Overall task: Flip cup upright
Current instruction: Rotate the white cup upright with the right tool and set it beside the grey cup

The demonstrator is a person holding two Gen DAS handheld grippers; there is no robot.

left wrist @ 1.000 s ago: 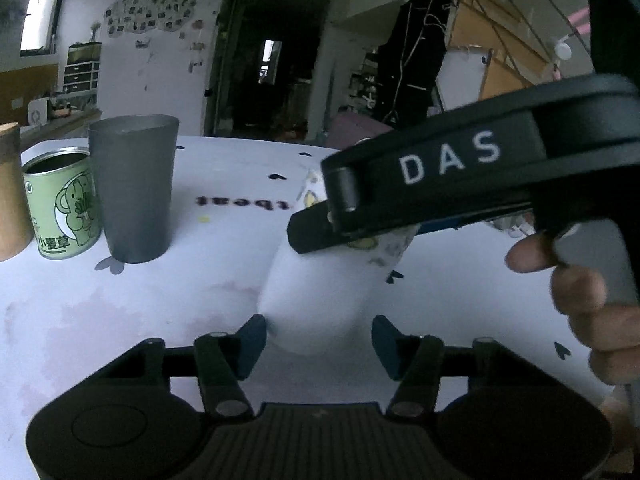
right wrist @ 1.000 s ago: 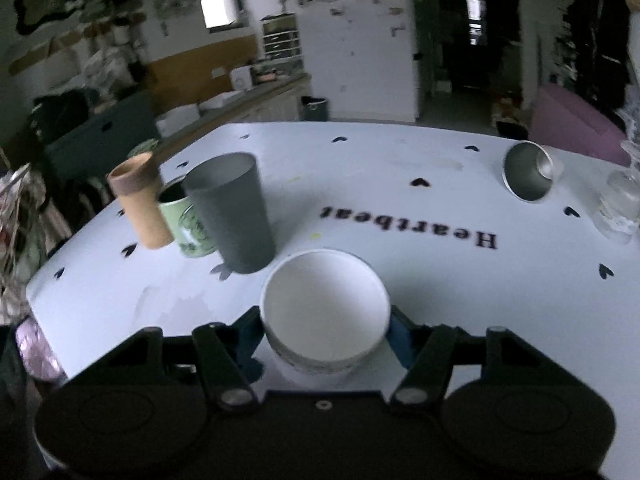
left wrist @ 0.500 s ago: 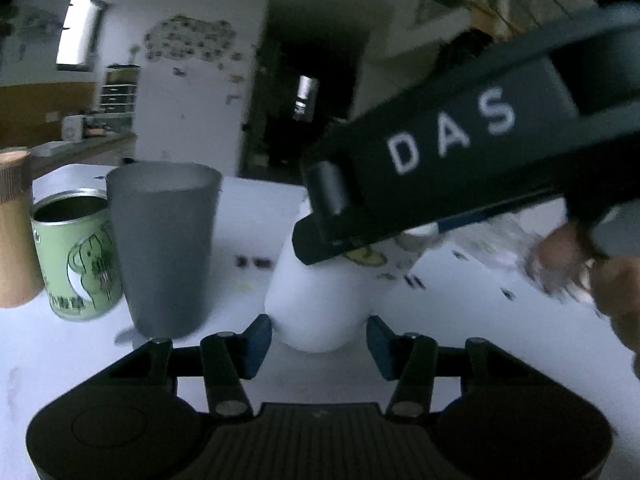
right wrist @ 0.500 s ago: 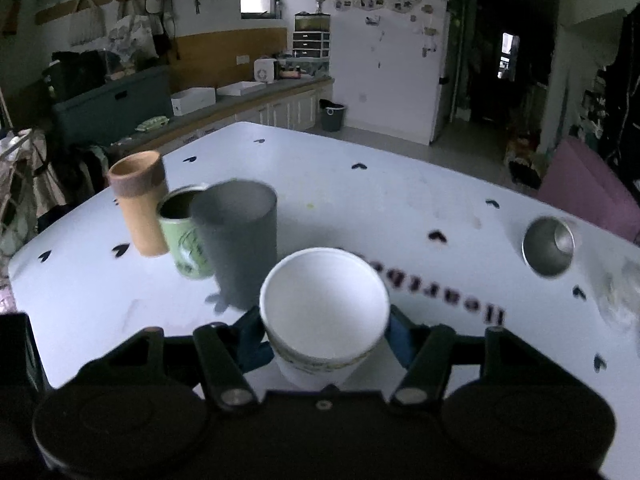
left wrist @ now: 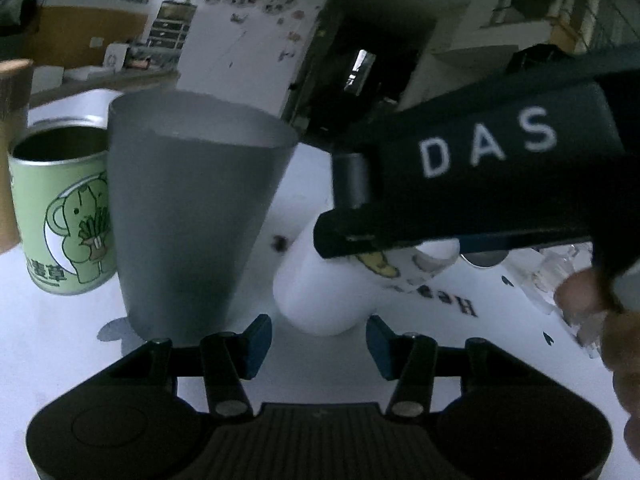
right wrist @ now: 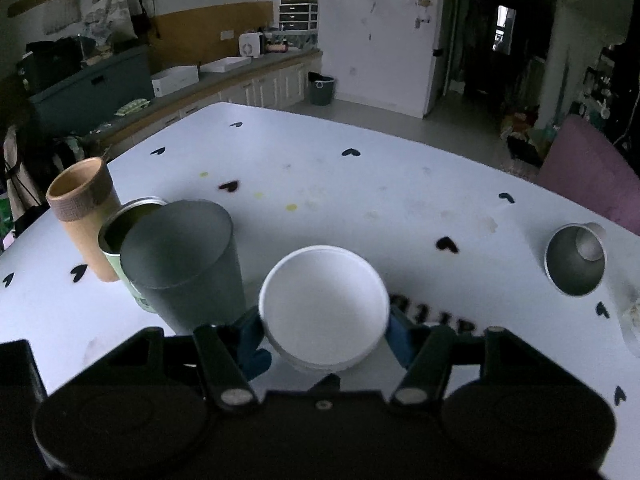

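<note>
the right gripper [right wrist: 325, 334] has its blue pads closed against both sides of the white paper cup [right wrist: 323, 304], mouth tilted up toward the camera, held just beside the grey tumbler [right wrist: 182, 264]. the left gripper [left wrist: 319, 342] has its jaws spread wide and holds nothing, just short of the cup's base. behind the tumbler stand a green tin [left wrist: 60, 216] and a brown cylinder [right wrist: 82, 208]; well to its right on the white table [right wrist: 360, 184] lies a steel cup [right wrist: 576, 266].

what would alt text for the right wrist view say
The right gripper holds a white paper cup between its blue fingers, mouth toward the camera. On the white table stand a grey tumbler, green can and tan cup; a steel cup lies right.
</note>
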